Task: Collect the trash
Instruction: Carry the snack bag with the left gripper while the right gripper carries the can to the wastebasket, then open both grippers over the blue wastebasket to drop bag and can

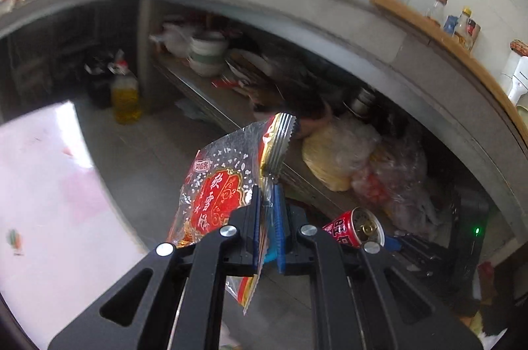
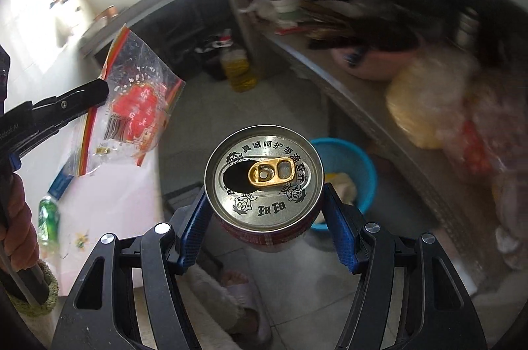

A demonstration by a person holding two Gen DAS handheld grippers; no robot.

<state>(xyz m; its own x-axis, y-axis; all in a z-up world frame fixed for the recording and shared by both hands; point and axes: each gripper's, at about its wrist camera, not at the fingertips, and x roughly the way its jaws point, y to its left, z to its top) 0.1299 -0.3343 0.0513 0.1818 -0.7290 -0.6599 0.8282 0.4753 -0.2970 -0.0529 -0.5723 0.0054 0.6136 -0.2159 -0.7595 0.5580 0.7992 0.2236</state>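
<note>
Left tongs (image 1: pixel 267 211) clamped shut on a clear red-printed snack wrapper (image 1: pixel 214 195), held in the air above the floor. Right tongs (image 2: pixel 264 214) gripping an opened red drink can (image 2: pixel 264 175) by its sides, over a blue bucket (image 2: pixel 359 165) beside the shelf (image 2: pixel 346 92).

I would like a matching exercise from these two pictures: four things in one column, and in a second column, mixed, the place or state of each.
Things:
1. snack wrapper
2. drink can
3. blue bucket
4. oil bottle

Places or states:
A. on the floor below the can, with scraps inside
B. pinched in the left tongs
C. standing on the floor by the shelf post
D. opened, held between the pads of the right tongs

Pairs: 1-B, 2-D, 3-A, 4-C
</note>
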